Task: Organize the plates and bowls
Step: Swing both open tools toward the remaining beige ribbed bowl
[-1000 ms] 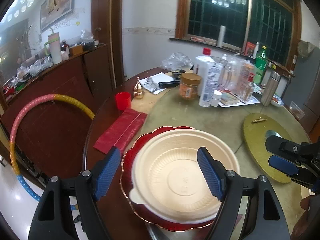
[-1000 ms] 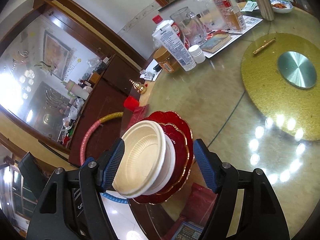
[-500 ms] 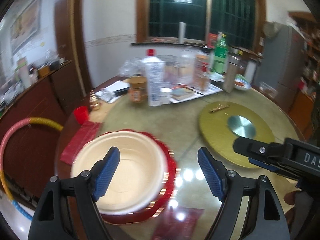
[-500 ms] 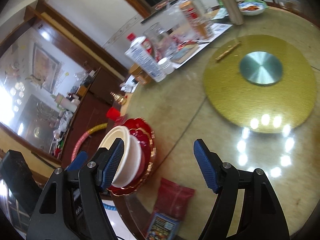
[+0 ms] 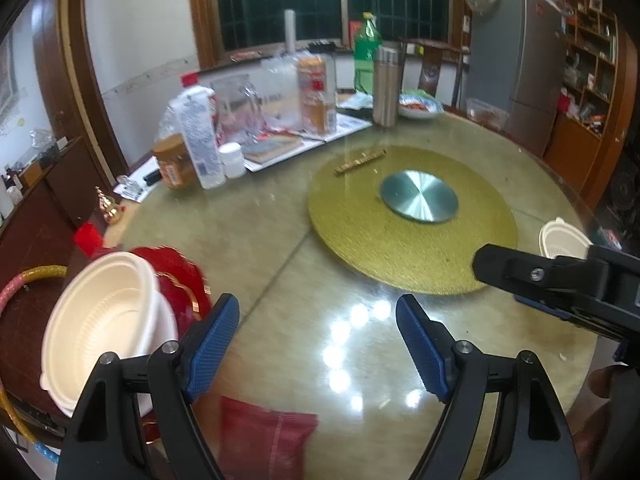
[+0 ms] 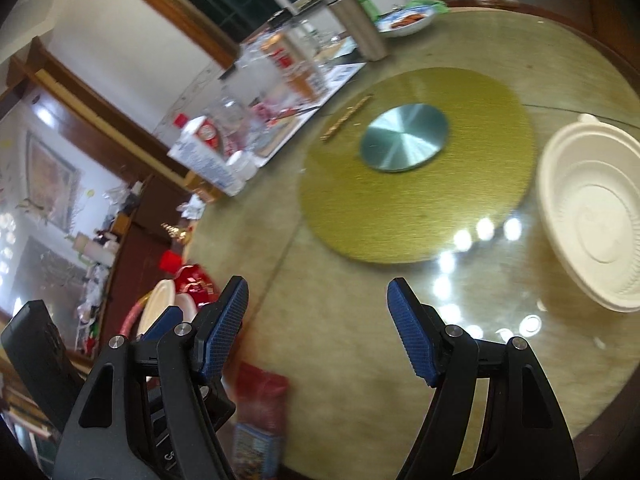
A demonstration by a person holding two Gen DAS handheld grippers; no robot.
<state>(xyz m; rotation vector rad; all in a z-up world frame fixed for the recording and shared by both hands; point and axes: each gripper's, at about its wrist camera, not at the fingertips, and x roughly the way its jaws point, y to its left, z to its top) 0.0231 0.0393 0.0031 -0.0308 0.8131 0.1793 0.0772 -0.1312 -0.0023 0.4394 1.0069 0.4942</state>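
A stack of cream bowls [image 5: 104, 324] rests on red gold-rimmed plates [image 5: 180, 280] at the table's left edge; the same stack [image 6: 168, 308] shows small in the right wrist view. A single cream bowl [image 6: 596, 216] lies on the glass at the right, and peeks out [image 5: 562, 238] behind the right gripper's body in the left wrist view. My left gripper [image 5: 318, 344] is open over bare glass, to the right of the stack. My right gripper [image 6: 316, 326] is open too, with nothing between its pads, left of the single bowl.
A gold turntable mat [image 5: 412, 220] with a metal disc [image 5: 418, 196] fills the table's middle. Bottles, jars and a steel flask [image 5: 386, 86] crowd the far side. A red packet [image 5: 264, 436] lies at the near edge. A hoop [image 5: 24, 284] leans beyond the left rim.
Both grippers have swung right, away from the stack of bowls and plates, which has slid to the left of both views. The single cream bowl has come into sight at the right.
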